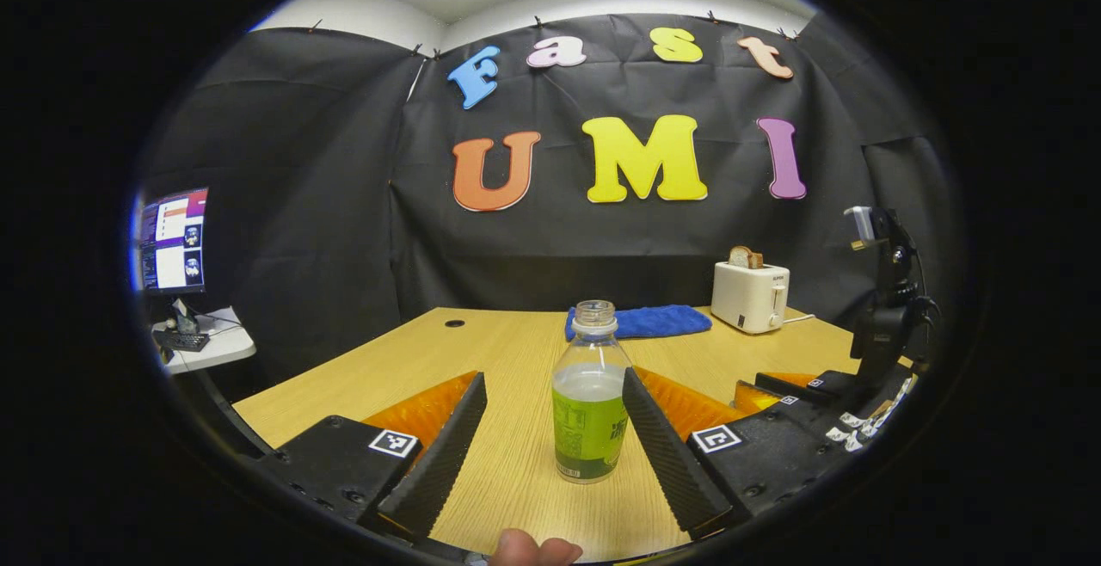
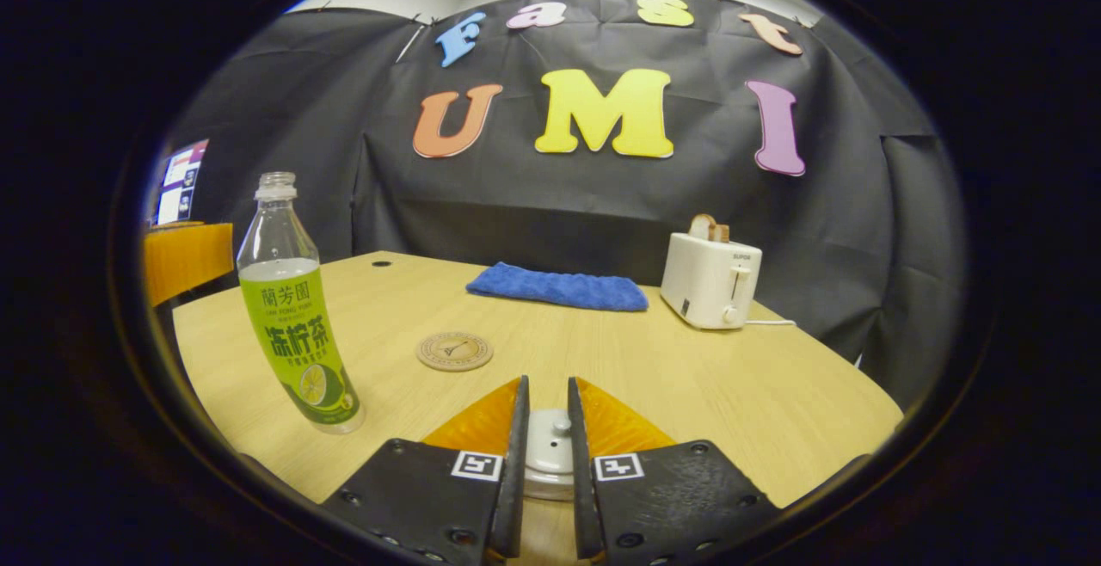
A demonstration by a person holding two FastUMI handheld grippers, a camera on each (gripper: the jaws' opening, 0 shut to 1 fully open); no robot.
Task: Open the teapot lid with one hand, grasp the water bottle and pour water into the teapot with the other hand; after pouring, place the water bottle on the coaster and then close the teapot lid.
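1. In the left gripper view, the left hand-held gripper [image 1: 550, 428] is spread wide, its two fingers standing either side of the water bottle [image 1: 590, 394]; the finger at 4 o'clock lies just beside the bottle, the one at 8 o'clock stands apart from it.
2. The water bottle stands upright and uncapped on the wooden surface [image 1: 516, 351], partly filled, with a green label.
3. A fingertip [image 1: 533, 549] of the person shows at 6 o'clock in that view.
4. In the right gripper view, the right hand-held gripper [image 2: 544, 428] has its fingers drawn close together around the knob of the white teapot lid [image 2: 550, 454]; whether both press on the knob I cannot tell.
5. There the bottle [image 2: 297, 316] stands at 9 o'clock, and the round coaster [image 2: 454, 350] lies on the surface [image 2: 731, 385] between bottle and gripper, apart from both.
6. A folded blue cloth [image 2: 557, 288] lies toward 12 o'clock, and a white toaster [image 2: 710, 280] holding bread stands at 2 o'clock.
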